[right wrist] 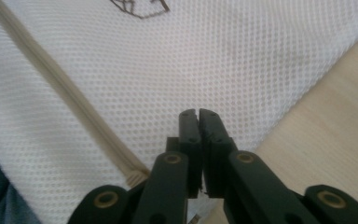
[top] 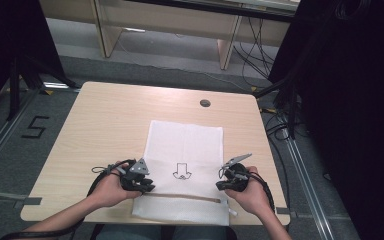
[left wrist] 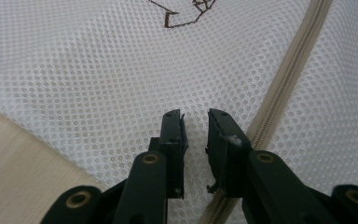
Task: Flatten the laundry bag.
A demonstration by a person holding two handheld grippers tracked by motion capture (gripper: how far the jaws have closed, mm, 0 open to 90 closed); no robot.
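White mesh zip-up laundry bag (top: 185,150) lies flat, centre-low in high view, beige zipper (top: 180,196) across its lower part. Left gripper (top: 141,184) sits at bag's left edge, jaws slightly apart w/ nothing between. Right gripper (top: 228,183) is at right edge, jaws pressed together, empty. Likely next: pin fabric beside zipper end, keep mesh taut.

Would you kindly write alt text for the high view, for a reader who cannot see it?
A white mesh bag with a beige zipper and an arrow print lies flat on a light wooden table. A person's hands hold the left gripper and right gripper at the bag's near corners.
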